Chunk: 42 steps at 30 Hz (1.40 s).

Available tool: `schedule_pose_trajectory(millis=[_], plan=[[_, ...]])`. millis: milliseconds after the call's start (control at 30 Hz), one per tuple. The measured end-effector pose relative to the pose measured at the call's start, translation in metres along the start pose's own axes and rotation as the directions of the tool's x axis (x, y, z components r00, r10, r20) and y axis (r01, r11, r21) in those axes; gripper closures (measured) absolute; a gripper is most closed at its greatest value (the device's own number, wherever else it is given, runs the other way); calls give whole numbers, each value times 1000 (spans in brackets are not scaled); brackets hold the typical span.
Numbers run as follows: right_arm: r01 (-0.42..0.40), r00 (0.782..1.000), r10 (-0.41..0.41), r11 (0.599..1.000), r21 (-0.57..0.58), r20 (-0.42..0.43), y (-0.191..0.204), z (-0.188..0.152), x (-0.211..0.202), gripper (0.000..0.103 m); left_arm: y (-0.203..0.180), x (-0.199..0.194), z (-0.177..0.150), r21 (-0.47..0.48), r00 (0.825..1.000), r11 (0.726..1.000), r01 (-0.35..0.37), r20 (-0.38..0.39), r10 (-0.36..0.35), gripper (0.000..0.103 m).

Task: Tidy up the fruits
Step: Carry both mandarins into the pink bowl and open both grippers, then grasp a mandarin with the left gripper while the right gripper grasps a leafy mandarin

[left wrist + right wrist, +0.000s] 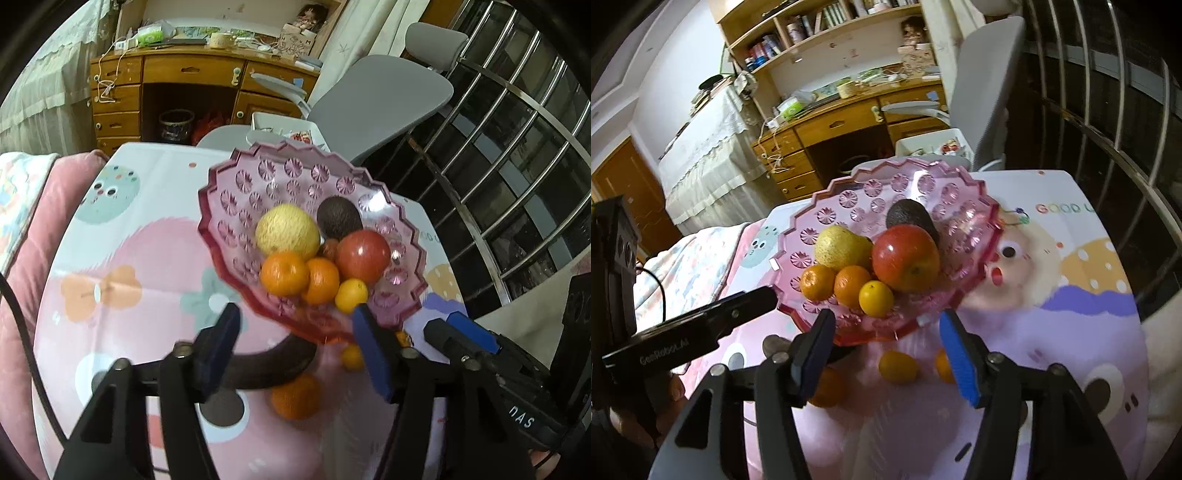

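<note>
Left wrist view: table (155, 236) with a cartoon cloth bears a pink bowl (236, 199) on a dark foot. Inside the bowl lie a yellow pear (287, 232), a red apple (362, 255), a dark avocado (339, 217), two oranges (284, 273) and a small yellow citrus (351, 294). Below the bowl's near rim, on the cloth, sit another orange (295, 397) and a kumquat (897, 366). Left gripper (295, 349) and right gripper (888, 352) both gape wide, holding nothing, near that rim.
</note>
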State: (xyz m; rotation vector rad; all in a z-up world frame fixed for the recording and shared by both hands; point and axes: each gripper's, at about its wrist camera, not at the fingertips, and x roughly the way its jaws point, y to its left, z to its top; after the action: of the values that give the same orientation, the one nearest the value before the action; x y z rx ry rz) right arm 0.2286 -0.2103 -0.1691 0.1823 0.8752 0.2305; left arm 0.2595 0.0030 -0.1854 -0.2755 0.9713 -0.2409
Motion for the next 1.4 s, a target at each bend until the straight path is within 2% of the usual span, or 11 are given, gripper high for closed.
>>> schedule_pose_trajectory(millis=[67, 200, 333, 500, 667, 800, 900, 1067, 1233, 1400], plan=[[16, 1000, -16, 1000, 7, 1, -1, -6, -4, 43, 1, -1, -6, 0, 1000, 1000, -14, -16, 14, 26], [52, 999, -52, 998, 19, -8, -4, -17, -7, 42, 4, -1, -20, -16, 997, 1000, -18, -76, 17, 20], [102, 994, -101, 995, 24, -35, -8, -25, -6, 37, 6, -1, -34, -49, 993, 999, -23, -119, 17, 18], [133, 989, -129, 989, 60, -66, -19, -34, -5, 31, 6, 6, -44, -58, 983, 994, -97, -165, 86, 17], [124, 988, -111, 984, 125, -104, -34, -35, 0, 27, 4, 16, -48, -85, 974, 987, -140, -194, 121, 17], [115, 986, -95, 982, 148, -137, -41, -35, 7, 27, 1, 34, -52, -106, 957, 980, -166, -256, 134, 17], [78, 984, -46, 980, 183, -174, -49, -36, 17, 27, 0, 45, -55, -135, 945, 974, -182, -296, 135, 17], [52, 978, -10, 979, 197, -211, -55, -37, 32, 27, -1, 58, -55, -172, 937, 963, -209, -316, 147, 18], [15, 972, 35, 977, 211, -231, -63, -35, 45, 27, -4, 73, -56, -191, 920, 950, -248, -353, 170, 23], [4, 971, 47, 977, 211, -235, -70, -31, 57, 27, -8, 85, -57, -196, 907, 938, -285, -371, 198, 37]])
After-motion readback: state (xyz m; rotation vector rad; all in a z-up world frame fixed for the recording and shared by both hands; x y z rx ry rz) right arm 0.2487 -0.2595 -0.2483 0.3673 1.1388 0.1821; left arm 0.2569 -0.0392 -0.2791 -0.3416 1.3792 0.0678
